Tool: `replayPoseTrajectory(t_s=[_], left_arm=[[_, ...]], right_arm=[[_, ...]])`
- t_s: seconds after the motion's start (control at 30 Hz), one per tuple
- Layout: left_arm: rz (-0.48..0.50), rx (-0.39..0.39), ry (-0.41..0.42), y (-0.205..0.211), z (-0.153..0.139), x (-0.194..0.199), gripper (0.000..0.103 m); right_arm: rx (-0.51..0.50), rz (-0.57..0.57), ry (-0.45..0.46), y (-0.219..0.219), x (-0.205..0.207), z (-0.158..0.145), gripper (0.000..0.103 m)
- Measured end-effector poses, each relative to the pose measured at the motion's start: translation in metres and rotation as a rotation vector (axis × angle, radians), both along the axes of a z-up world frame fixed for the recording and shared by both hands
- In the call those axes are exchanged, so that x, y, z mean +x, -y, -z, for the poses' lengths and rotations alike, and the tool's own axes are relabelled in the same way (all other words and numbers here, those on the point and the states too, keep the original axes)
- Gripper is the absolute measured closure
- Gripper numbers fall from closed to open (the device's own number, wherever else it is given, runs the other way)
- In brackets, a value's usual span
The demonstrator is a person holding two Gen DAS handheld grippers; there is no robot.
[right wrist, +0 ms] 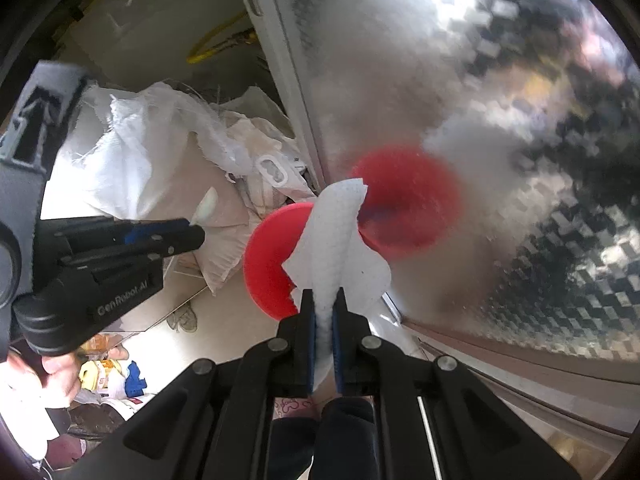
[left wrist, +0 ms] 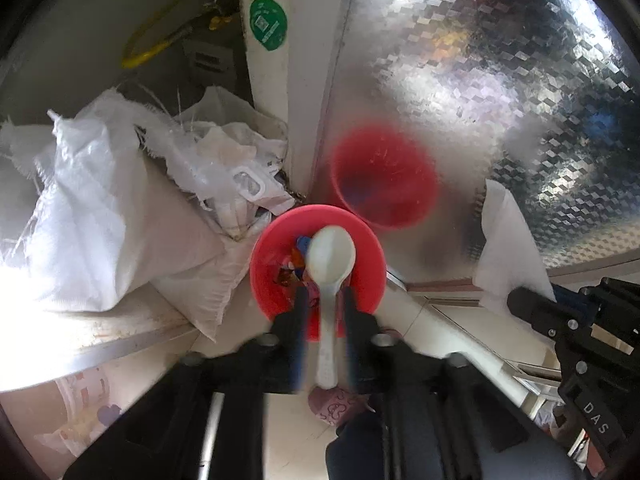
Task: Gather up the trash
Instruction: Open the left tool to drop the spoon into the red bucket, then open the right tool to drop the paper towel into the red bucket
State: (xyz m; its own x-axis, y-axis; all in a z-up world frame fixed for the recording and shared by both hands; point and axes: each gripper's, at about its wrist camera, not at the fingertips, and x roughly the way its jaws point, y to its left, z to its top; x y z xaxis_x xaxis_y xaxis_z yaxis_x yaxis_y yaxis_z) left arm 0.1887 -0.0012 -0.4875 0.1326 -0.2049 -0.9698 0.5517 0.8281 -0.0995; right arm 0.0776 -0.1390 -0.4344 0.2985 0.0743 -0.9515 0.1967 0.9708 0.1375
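Left wrist view, clock positions from centre:
- Left gripper (left wrist: 325, 300) at 6 o'clock, closed on spoon (left wrist: 329, 264); spoon bowl above bin (left wrist: 364, 240).
- Wrappers (left wrist: 294, 266) inside bin, under spoon bowl.
- Bin on floor, in corner just beside patterned glass door (left wrist: 500, 80), which fills 12 to 3 o'clock.
- Woven sacks (left wrist: 120, 216) at 9 o'clock, touching bin's left side.
- Door frame (left wrist: 280, 80) at 12 o'clock, behind bin; sticker (left wrist: 268, 23) on frame.
- Hose (left wrist: 156, 40) at 11 o'clock, behind sacks.
- Right gripper (left wrist: 532, 304) at 4 o'clock; paper towel (left wrist: 508, 248) in front of door.

Right wrist view:
- Paper towel pinched between jaws at 6 o'clock, before bin.
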Motion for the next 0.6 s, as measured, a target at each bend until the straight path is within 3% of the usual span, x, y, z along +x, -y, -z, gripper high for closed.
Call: replayPoseTrajectory(t_s=[0.07, 0.2, 0.6], left_arm=[[-0.003, -0.003, -0.003, 0.001, 0.000, 0.002, 0.043], [-0.009, 0.011, 0.011, 0.001, -0.003, 0.003, 0.032], [-0.107, 0.011, 0.005, -0.034, -0.014, -0.003, 0.027]], right_arm=[[0.002, -0.001, -0.005, -0.001, 0.000, 0.001, 0.097], [0.004, -0.014, -0.022, -0.004, 0.004, 0.003, 0.097], [-0.032, -0.164, -0.022, -0.026, 0.021, 0.005, 0.097]])
